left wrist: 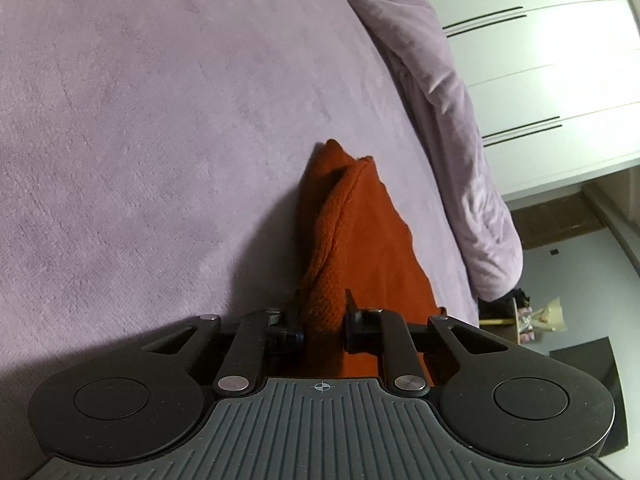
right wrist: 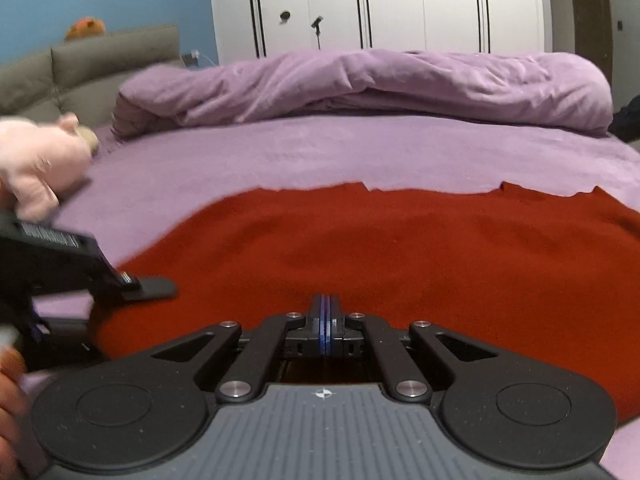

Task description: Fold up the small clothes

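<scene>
A rust-red knitted garment (right wrist: 380,248) lies spread on the purple bed sheet (right wrist: 320,152). In the left wrist view my left gripper (left wrist: 323,312) is shut on a bunched fold of the red garment (left wrist: 352,232), which stretches away from the fingers over the sheet. In the right wrist view my right gripper (right wrist: 326,312) has its jaws pressed together just above the near part of the garment; nothing shows between them. The left gripper's body (right wrist: 80,280) shows at the left edge of the right wrist view, over the garment's left end.
A rumpled purple duvet (right wrist: 360,84) lies along the far side of the bed. A pink plush toy (right wrist: 44,164) sits at the left near a grey headboard (right wrist: 100,64). White wardrobe doors (right wrist: 400,4) stand behind. The bed edge and floor show in the left wrist view (left wrist: 580,272).
</scene>
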